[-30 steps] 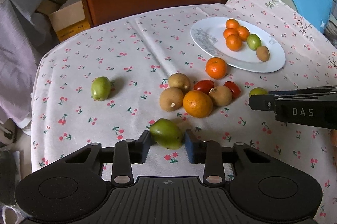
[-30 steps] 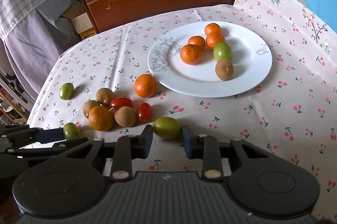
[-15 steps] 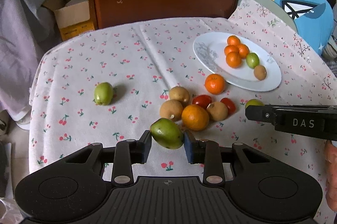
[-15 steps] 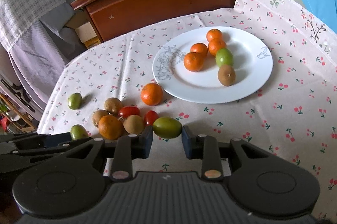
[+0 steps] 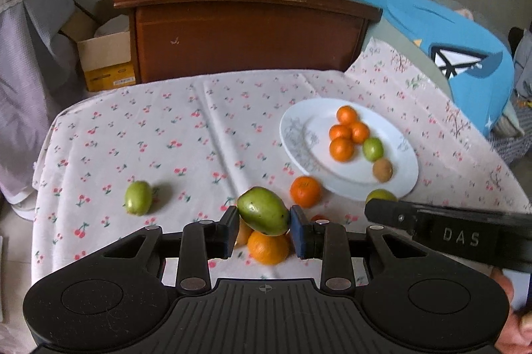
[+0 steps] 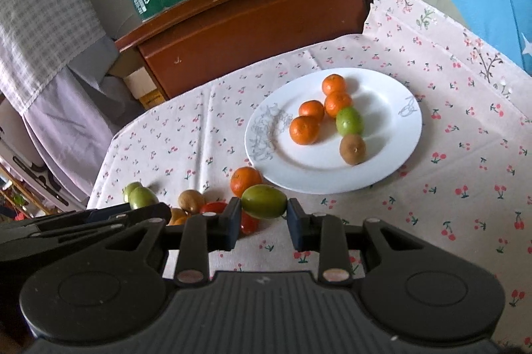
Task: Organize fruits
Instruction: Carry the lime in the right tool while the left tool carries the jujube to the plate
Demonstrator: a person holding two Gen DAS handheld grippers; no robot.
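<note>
Carrying a green fruit apiece, both grippers are hanging above the tabletop (image 5: 139, 121) with the white plate (image 6: 392, 161) ahead. The left gripper (image 5: 265, 222) is pinching its green fruit (image 5: 263, 210) between nearly closed fingers (image 5: 230, 231), and the fruit is sitting tilted, gripped across its width. The right gripper (image 6: 262, 221) is clamping another green fruit (image 6: 263, 201) end to end, so only the tips are bearing on the pads.

That end-on hold is looking like the weaker one: a jolt could be squirting the smooth fruit out onto the loose pile below. On the plate, four oranges (image 6: 304, 129), a green fruit and a brown one are already clustering, so a release too close could be knocking them rolling over the shallow rim. The two grippers are also crowding each other and risking a bump.
</note>
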